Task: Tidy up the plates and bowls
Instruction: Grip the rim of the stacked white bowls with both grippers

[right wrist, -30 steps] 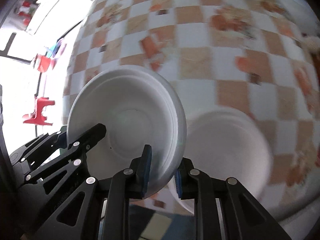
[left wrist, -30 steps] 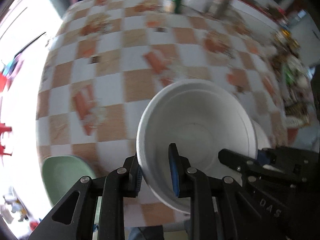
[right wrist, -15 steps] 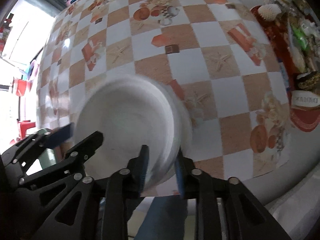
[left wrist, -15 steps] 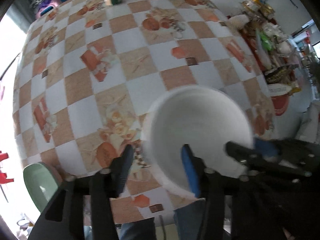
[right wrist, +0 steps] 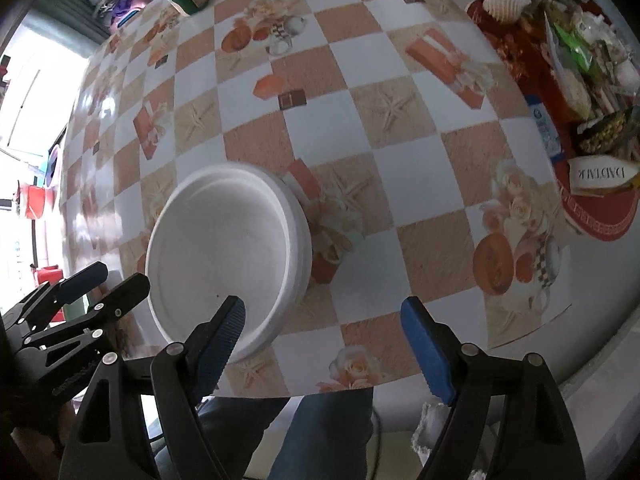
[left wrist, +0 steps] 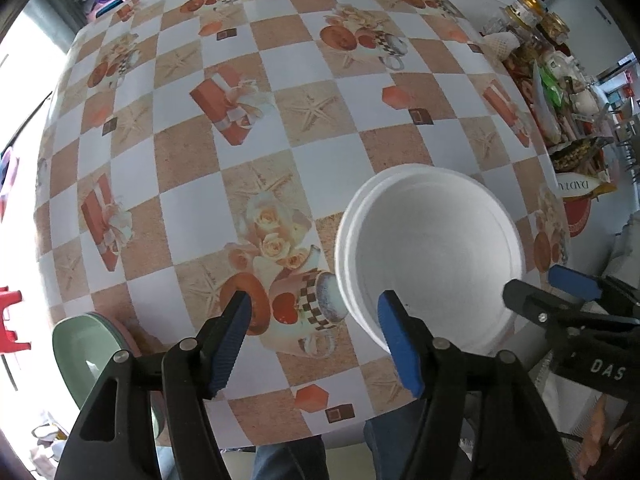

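Both tongs, left [left wrist: 314, 334] and right [right wrist: 324, 340], hung released and empty over the table [left wrist: 328, 168] edge because the white foam bowls [left wrist: 430, 258] sat nested at my 1 o'clock, green plate [left wrist: 86, 354] apart at 8.

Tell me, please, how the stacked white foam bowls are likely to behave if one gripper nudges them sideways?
The white foam bowls look thin and matte like foam, so probably very light and apt to slide easily on the glossy tablecloth. The top one sits slightly offset in the lower, so it might shift or lift off. Both grippers, left gripper and right gripper, are open.
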Demonstrator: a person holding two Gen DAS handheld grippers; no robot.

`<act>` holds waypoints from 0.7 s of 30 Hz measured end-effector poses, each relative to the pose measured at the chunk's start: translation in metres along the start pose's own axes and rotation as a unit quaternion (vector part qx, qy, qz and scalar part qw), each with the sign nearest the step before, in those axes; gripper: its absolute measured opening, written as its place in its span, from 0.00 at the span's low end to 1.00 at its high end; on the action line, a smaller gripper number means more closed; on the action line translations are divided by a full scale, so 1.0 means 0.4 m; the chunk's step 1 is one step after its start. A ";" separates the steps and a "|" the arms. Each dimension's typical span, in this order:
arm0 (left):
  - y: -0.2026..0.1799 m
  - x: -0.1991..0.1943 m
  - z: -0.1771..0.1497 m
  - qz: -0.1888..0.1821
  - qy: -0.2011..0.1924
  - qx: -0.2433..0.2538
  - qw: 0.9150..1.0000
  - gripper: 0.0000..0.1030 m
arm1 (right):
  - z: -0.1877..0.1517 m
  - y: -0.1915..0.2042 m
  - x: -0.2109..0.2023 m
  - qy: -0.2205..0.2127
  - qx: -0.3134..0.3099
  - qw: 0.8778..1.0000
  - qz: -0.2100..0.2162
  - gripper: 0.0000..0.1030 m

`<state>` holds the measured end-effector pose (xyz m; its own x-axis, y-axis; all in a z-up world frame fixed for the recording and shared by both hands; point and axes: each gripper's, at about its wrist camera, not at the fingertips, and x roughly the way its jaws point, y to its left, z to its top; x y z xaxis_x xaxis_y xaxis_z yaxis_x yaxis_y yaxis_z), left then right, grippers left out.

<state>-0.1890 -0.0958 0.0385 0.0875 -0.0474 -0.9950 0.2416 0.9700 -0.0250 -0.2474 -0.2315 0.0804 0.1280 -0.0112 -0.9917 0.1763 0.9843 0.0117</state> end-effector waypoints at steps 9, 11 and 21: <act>-0.029 0.016 0.012 0.002 -0.001 0.020 1.000 0.68 | -0.001 0.004 0.042 0.015 0.005 1.000 0.008 0.79; -0.030 0.025 0.015 0.002 0.000 0.021 1.000 0.68 | 0.001 0.011 0.051 0.017 0.000 1.000 0.006 0.79; -0.021 0.071 0.015 0.015 0.010 0.021 1.000 0.68 | 0.000 0.015 0.104 0.025 -0.001 1.000 0.011 0.79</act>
<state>-0.1829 -0.1068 0.0109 0.0761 -0.0138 -0.9970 0.2806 0.9598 0.0081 -0.2411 -0.2262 0.0391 0.0829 0.0193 -0.9964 0.1726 0.9844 0.0335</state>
